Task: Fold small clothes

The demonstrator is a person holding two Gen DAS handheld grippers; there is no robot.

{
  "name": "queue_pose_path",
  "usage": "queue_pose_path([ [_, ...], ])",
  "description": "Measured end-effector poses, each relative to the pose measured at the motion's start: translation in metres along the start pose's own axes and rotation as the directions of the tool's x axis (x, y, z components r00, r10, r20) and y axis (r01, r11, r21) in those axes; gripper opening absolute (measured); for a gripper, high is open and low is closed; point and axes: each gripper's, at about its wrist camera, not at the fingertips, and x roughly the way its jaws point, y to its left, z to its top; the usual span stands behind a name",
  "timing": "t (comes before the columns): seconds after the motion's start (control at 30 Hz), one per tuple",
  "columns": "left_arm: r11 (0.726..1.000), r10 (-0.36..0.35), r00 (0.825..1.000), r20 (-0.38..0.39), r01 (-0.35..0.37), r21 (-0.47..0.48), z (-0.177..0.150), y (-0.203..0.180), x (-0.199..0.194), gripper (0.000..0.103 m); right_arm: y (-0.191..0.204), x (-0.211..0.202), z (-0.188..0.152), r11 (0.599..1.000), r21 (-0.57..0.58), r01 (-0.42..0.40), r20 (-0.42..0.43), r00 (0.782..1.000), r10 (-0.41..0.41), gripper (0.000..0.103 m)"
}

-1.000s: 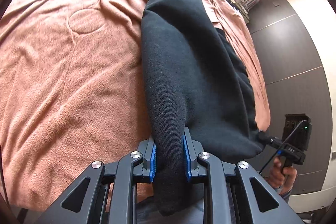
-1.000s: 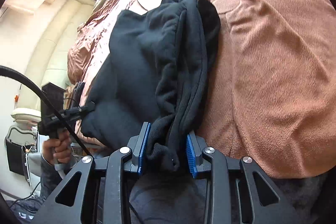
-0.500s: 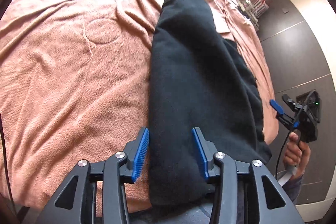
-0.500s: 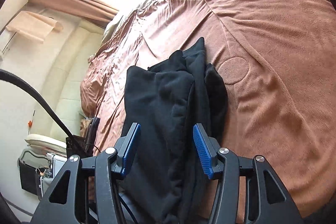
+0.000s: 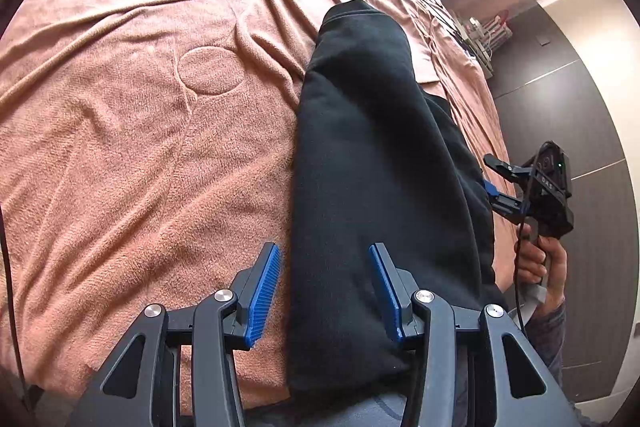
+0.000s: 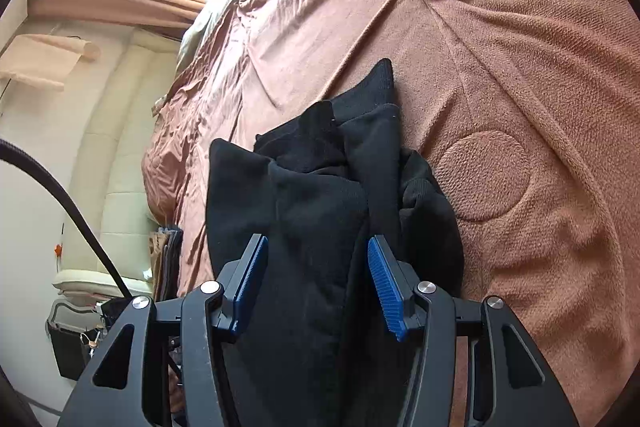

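On the brown blanket (image 5: 120, 155), left portion bare apart from creases and a round stitched patch (image 5: 210, 71); black garment (image 5: 376, 155) lies folded lengthwise as a long band running away from the near bed edge, its far end rounded. Left gripper (image 5: 324, 287) hovers over the garment's near end, jaws roughly half open, blue pads (image 5: 264, 291) clear of the cloth on both sides, nothing gripped. Right of the garment, in the left wrist view, right gripper (image 5: 494, 183) sits beside the cloth edge, held by a hand (image 5: 548, 263). Right wrist view: right gripper (image 6: 316, 283) likewise about half open above the bunched, layered end of the garment (image 6: 320, 195), pads not pressing it; blanket (image 6: 520, 67) fills the right side
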Motion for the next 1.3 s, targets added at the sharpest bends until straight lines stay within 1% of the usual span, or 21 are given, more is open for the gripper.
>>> queue_pose_path([
  [0.13,1.0,0.002,1.0,-0.006,-0.002,-0.017,0.001,0.005,0.005,0.048,-0.001,0.02,0.011,1.0,0.015,-0.016,-0.039,0.999,0.017,0.05],
  [0.33,0.999,0.004,1.0,-0.01,-0.005,-0.037,0.001,0.013,0.008,0.048,0.005,0.052,0.038,1.0,-0.011,-0.025,-0.07,0.997,0.024,0.05],
  [0.47,0.999,0.005,1.0,0.003,-0.005,-0.053,0.003,0.017,0.007,0.048,0.005,0.067,0.055,0.999,-0.02,-0.051,-0.074,0.996,0.05,0.05],
  [0.57,0.998,-0.003,1.0,0.012,0.003,-0.065,0.003,0.019,0.007,0.048,0.008,0.073,0.062,0.998,-0.041,-0.042,-0.068,0.997,0.039,0.049],
  [0.6,0.998,-0.006,1.0,0.013,0.007,-0.067,0.003,0.02,0.007,0.048,0.012,0.075,0.064,0.998,-0.053,-0.032,-0.06,0.998,0.028,0.042],
  [0.63,0.998,-0.009,1.0,0.012,0.01,-0.068,0.003,0.02,0.008,0.048,0.016,0.076,0.066,0.997,-0.07,-0.016,-0.053,0.999,0.013,0.026],
  [0.7,0.997,-0.012,1.0,0.008,0.013,-0.07,0.003,0.019,0.01,0.048,0.018,0.075,0.065,0.996,-0.085,0.015,-0.057,0.998,-0.02,0.012],
  [0.73,0.997,-0.015,1.0,0.006,0.016,-0.071,0.003,0.019,0.01,0.048,0.021,0.075,0.064,0.994,-0.101,0.044,-0.051,0.997,-0.05,0.007],
  [0.83,0.997,-0.023,1.0,0.006,0.023,-0.067,0.002,0.017,0.011,0.048,0.042,0.063,0.058,0.979,-0.175,0.101,0.0,0.995,-0.103,0.006],
  [0.93,0.998,-0.024,1.0,0.009,0.024,-0.065,0.003,0.015,0.011,0.048,0.058,0.041,0.058,0.97,-0.191,0.15,0.073,0.988,-0.139,0.006],
  [1.0,0.998,-0.025,1.0,0.013,0.025,-0.059,0.004,0.013,0.012,0.048,0.062,0.027,0.062,0.967,-0.194,0.167,0.103,0.983,-0.149,0.006],
  [1.07,0.998,-0.024,1.0,0.014,0.025,-0.057,0.005,0.012,0.014,0.048,0.063,0.017,0.066,0.964,-0.191,0.184,0.115,0.98,-0.164,0.006],
  [1.13,0.998,-0.026,1.0,0.013,0.027,-0.059,0.006,0.011,0.016,0.048,0.063,0.019,0.07,0.963,-0.173,0.206,0.115,0.975,-0.188,0.006],
  [1.23,0.998,-0.026,1.0,0.014,0.027,-0.059,0.007,0.01,0.018,0.048,0.053,0.021,0.067,0.959,-0.162,0.231,0.1,0.971,-0.217,0.006],
  [1.3,0.998,-0.024,1.0,0.013,0.025,-0.063,0.007,0.011,0.018,0.048,0.046,0.026,0.067,0.954,-0.148,0.26,0.096,0.964,-0.247,0.006],
])
